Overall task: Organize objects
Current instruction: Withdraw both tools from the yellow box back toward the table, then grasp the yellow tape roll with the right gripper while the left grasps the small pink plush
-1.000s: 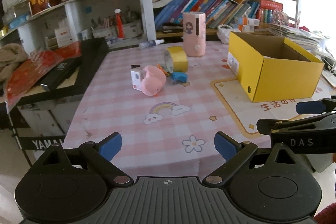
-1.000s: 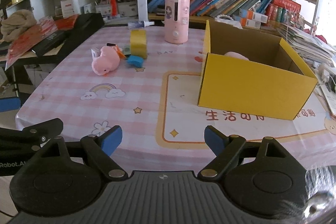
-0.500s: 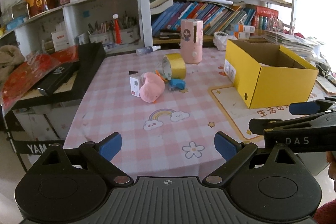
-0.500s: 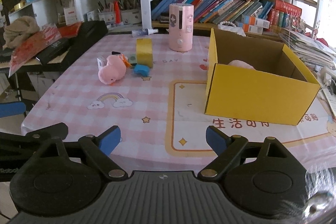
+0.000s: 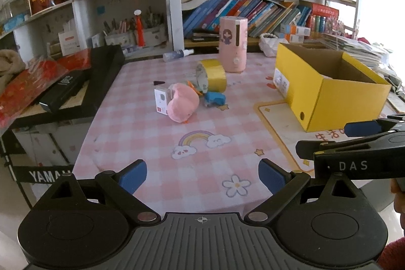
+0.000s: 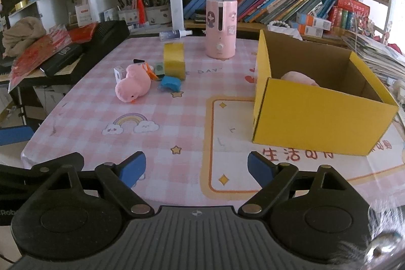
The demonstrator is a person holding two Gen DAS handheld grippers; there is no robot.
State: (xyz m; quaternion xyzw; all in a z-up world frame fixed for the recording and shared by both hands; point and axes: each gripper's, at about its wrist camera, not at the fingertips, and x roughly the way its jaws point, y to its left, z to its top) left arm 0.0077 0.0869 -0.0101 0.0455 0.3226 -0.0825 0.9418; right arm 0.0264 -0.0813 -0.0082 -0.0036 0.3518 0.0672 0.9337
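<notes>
A pink plush toy (image 5: 182, 105) (image 6: 133, 89) lies on the pink checked tablecloth beside a small white box (image 5: 162, 101), a yellow tape roll (image 5: 211, 76) (image 6: 174, 62) and a small blue object (image 5: 214, 98) (image 6: 170, 84). An open yellow cardboard box (image 5: 329, 90) (image 6: 319, 118) stands at the right with something pink (image 6: 300, 77) inside. My left gripper (image 5: 202, 175) is open and empty over the table's near edge. My right gripper (image 6: 196, 166) is open and empty, also near the front edge; it shows in the left wrist view (image 5: 354, 141).
A tall pink humidifier (image 5: 233, 44) (image 6: 221, 28) stands behind the tape. A small spray bottle (image 5: 177, 55) lies at the table's back edge. A black keyboard case (image 5: 76, 85) with red packets sits to the left. Bookshelves (image 6: 265, 4) rise behind the table.
Both grippers have drawn back and risen a little from the table, so the objects look farther away. Both stayed open. Nothing on the table moved.
</notes>
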